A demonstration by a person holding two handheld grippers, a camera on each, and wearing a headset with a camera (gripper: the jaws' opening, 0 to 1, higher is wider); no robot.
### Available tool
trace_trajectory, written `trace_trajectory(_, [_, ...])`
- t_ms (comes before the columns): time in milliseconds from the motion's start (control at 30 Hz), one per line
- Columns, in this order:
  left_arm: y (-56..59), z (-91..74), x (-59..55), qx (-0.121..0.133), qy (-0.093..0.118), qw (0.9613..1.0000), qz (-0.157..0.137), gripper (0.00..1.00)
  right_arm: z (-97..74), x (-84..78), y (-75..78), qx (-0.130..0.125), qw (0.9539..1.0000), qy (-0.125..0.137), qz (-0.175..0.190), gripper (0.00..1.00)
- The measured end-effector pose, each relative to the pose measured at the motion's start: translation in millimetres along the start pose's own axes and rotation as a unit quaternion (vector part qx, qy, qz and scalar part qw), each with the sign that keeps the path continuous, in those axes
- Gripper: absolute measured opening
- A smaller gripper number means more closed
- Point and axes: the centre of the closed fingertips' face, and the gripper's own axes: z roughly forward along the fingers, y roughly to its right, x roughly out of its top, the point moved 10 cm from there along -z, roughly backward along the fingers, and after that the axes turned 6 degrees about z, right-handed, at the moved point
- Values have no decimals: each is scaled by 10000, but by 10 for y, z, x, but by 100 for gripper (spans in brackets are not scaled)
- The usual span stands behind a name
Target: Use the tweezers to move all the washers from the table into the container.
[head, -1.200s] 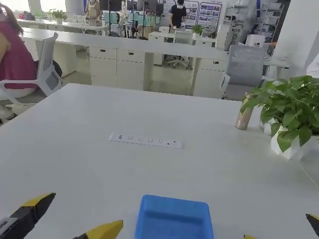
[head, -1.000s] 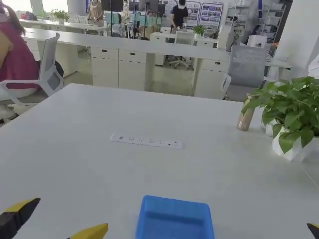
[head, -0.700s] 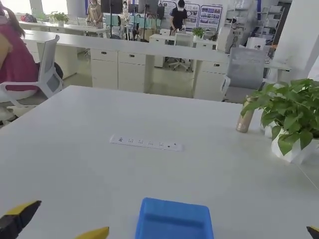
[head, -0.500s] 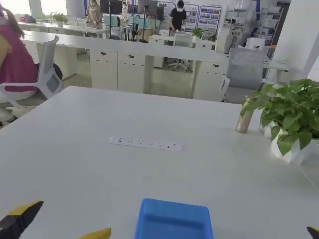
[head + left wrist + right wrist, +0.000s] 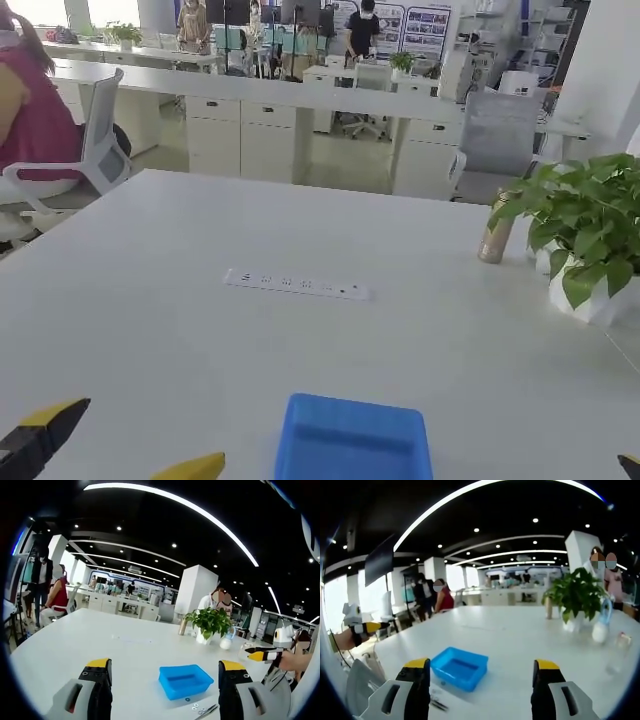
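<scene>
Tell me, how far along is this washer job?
Nothing looks done yet: the blue container looks empty. Nothing is in hand: the left gripper and the right gripper are both open and hold nothing. Left to do: pick up the tweezers lying on the table, then move the washers beside them into the container.

A power strip [image 5: 296,285] is laid flat on the desk [image 5: 150,310]; a potted plant [image 5: 588,228] and a tan bottle [image 5: 494,234] are set near its right edge.
</scene>
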Motion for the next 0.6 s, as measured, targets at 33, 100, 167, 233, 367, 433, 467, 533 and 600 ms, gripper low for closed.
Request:
trace_trajectory(33, [0,-1,-2,-1,-4,10000,4,90,4,5,-1,11,10000,9,-12,83])
trace_trajectory(100, [-2,-2,-4,1,0,10000,-9,90,10,10,0,13,10000,5,-29,83])
trace_trajectory(167, [-7,-1,-1,10,9,10000,-5,90,12,16,2,4,10000,13,-39,83])
trace_trajectory(233, [-11,-2,1,25,26,10000,9,89,11,22,4,-10,10000,50,-37,83])
trace_trajectory(367, [20,24,-57,-139,-189,9994,248,90,41,-15,-29,72,9997,-139,-173,82])
trace_trajectory(433, [42,41,-86,-266,-355,9982,404,89,65,-53,-61,194,9980,-430,-428,78])
trace_trajectory(467, [61,60,-121,-342,-583,9962,541,88,78,-72,-75,215,9967,-562,-549,77])
trace_trajectory(533, [116,110,-172,-637,-829,9919,718,82,137,-125,-133,356,9936,-776,-740,74])
trace_trajectory(600, [172,168,-235,-1007,-1096,9848,897,74,175,-162,-176,498,9927,-832,-718,70])
